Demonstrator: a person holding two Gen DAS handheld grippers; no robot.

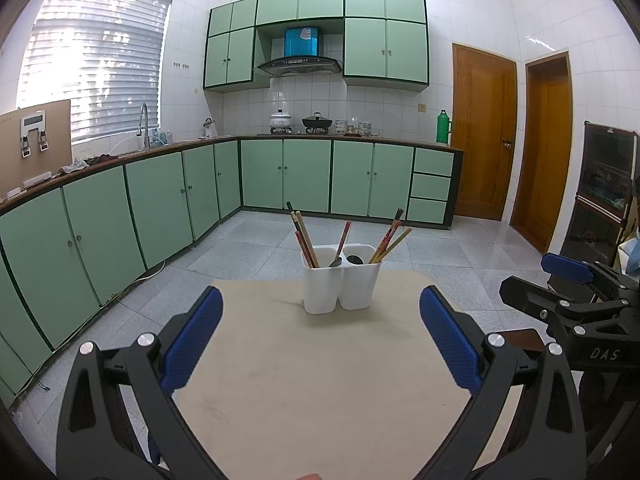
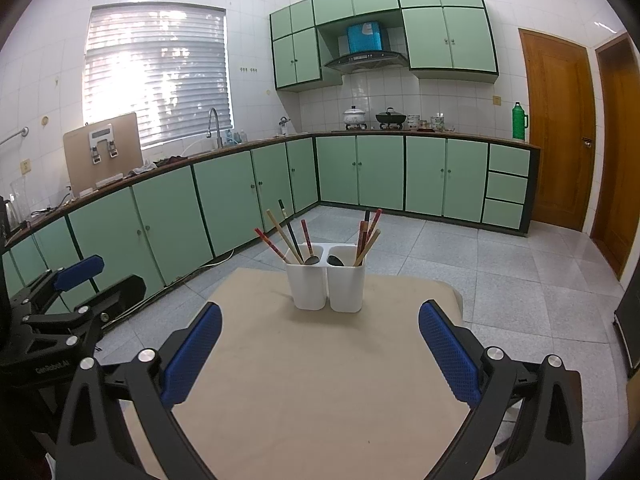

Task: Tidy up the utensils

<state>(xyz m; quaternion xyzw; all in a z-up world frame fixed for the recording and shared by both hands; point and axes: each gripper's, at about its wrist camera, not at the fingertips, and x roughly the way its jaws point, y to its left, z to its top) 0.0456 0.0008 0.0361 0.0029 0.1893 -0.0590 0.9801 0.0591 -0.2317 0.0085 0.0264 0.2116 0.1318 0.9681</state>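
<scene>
On the beige worktop [image 1: 320,380] a white two-compartment holder [image 1: 340,284] carries chopsticks [image 1: 306,236] and spoons, both the left gripper [image 1: 320,332] and right gripper [image 2: 320,344] spread, empty

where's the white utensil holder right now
The white utensil holder stands upright near the far edge of the beige table, centred ahead of both grippers in both wrist views, with chopsticks and spoons in its two compartments.
</scene>
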